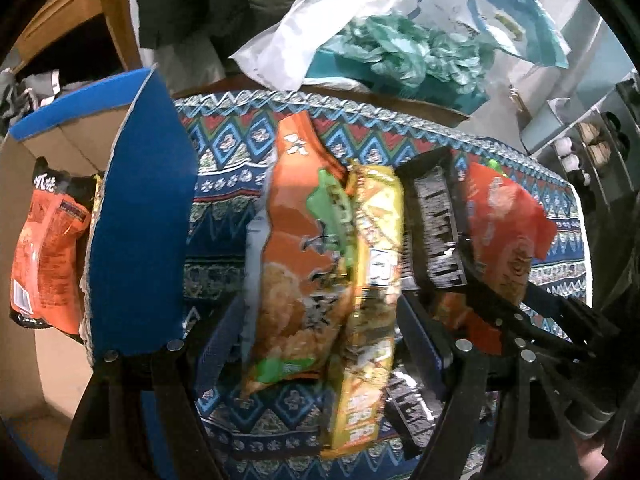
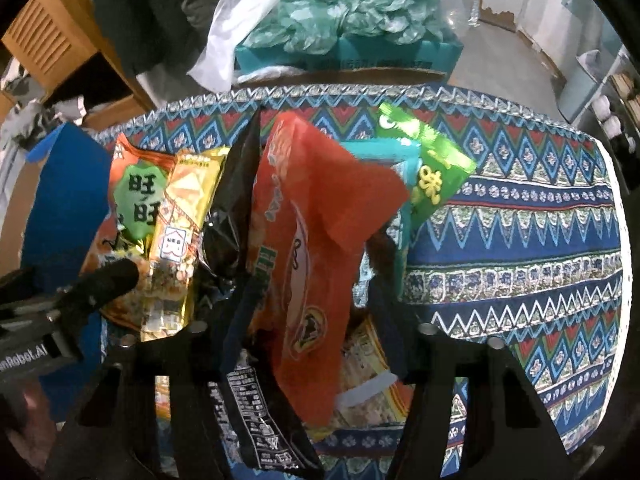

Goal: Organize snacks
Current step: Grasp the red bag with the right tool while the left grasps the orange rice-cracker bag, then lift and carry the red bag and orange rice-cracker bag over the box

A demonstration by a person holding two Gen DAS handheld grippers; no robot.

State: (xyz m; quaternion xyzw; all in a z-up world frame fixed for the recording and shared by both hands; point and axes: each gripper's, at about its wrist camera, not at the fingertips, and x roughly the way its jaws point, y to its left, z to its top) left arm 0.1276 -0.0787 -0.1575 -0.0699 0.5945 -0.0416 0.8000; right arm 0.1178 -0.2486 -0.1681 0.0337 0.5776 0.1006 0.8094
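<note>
My left gripper point(image 1: 320, 344) is shut on an orange snack bag point(image 1: 292, 264) with a yellow packet point(image 1: 372, 248) beside it, held above the patterned cloth. My right gripper point(image 2: 308, 316) is shut on a red-orange snack bag point(image 2: 316, 248); a black packet point(image 2: 228, 208) leans on its left. A green packet point(image 2: 432, 160) and a teal one point(image 2: 404, 168) lie behind it. The blue cardboard box point(image 1: 136, 216) stands at left and holds an orange-and-black bag point(image 1: 44, 248). The right gripper also shows in the left wrist view point(image 1: 500, 312).
The table has a blue, red and white patterned cloth point(image 2: 520, 240). A teal box with green plastic bags point(image 2: 344, 24) and a white bag point(image 2: 240, 20) sits beyond the far edge. A wooden cabinet point(image 2: 48, 40) stands at far left.
</note>
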